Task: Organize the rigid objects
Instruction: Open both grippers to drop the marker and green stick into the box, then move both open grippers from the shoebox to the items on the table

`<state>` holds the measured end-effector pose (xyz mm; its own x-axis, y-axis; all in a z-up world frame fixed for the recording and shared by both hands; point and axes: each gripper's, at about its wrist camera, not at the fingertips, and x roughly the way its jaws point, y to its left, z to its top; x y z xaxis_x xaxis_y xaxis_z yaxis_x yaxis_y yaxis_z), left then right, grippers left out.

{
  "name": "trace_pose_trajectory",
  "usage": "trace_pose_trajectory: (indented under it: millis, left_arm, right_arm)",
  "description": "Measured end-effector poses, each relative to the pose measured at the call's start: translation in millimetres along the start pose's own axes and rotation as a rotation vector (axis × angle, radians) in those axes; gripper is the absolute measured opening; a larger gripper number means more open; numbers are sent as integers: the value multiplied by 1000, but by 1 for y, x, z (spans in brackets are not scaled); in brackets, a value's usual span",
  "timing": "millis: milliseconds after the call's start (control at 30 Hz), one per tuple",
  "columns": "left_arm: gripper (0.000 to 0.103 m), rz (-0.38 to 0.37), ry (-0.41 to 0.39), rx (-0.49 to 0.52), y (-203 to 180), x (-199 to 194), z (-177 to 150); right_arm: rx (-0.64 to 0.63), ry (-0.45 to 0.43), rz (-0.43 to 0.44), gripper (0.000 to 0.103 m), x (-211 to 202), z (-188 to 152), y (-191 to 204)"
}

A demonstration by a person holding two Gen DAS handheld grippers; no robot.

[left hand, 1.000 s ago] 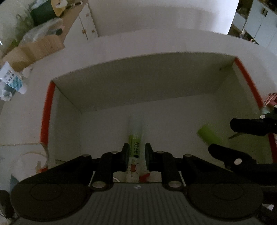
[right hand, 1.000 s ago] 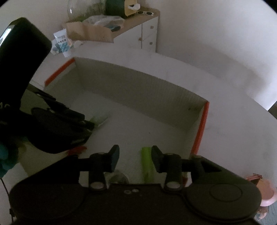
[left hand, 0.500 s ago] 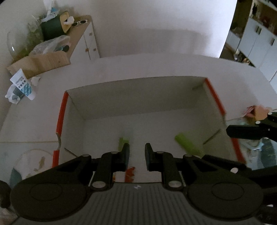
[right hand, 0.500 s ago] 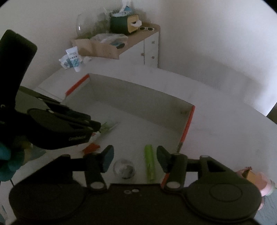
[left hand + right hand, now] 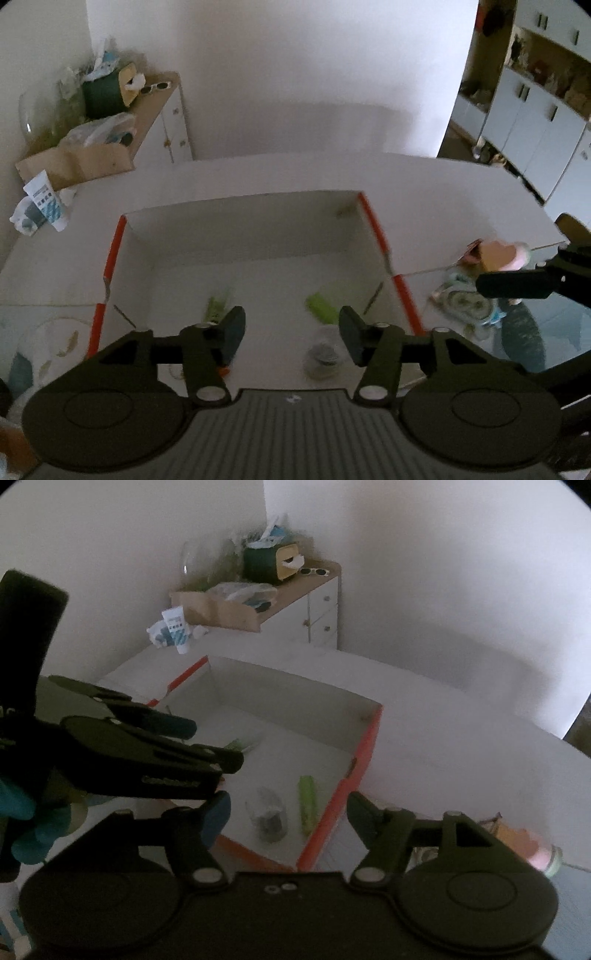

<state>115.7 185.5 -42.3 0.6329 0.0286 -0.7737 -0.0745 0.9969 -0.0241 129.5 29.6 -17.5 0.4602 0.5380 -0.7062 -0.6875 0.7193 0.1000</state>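
Where the two wrist views overlap, a white open-topped box [image 5: 236, 229] with orange-red edges sits on a white table [image 5: 295, 173], and the task's things lie on its floor. A lime-green bar [image 5: 322, 307], long and flat-sided, lies near the right wall, slightly blurred. A slim green-and-white tube [image 5: 218, 308] lies toward the left side, its print unreadable. A small clear container [image 5: 322, 360] with dark contents sits near the front wall, between the two green items. A small orange piece [image 5: 222, 370] shows beside the left finger; what it is cannot be told.

Left gripper [image 5: 291, 330]: jaws apart and opening, nothing between them. It is held above the box; the tube lies just past its left finger, the bar just inside its right finger, both well below and untouched.

Right gripper [image 5: 288, 812]: jaws apart and opening, nothing clamped. In its view the container and the bar appear between the fingers but rest on the box floor beneath, out of contact. A hand in a teal glove [image 5: 26, 823] carries the left gripper at the frame's left edge.
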Motion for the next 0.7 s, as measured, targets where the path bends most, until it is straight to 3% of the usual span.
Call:
trace_pose_trajectory:
  millis: [333, 400, 567, 700]
  left_arm:
    - [65, -35, -74, 5, -47, -30, -7]
    - [74, -45, -91, 3, -58, -34, -9]
    - [76, -55, -146, 9, -86, -42, -13]
    - [84, -73, -175, 13, -108, -44, -15]
  right_arm:
    - [41, -54, 10, 84, -48, -28, -34]
    - [49, -65, 12, 88, -57, -34, -42]
    - [71, -99, 4, 94, -81, -52, -64]
    - [89, -134, -5, 101, -98, -67, -84]
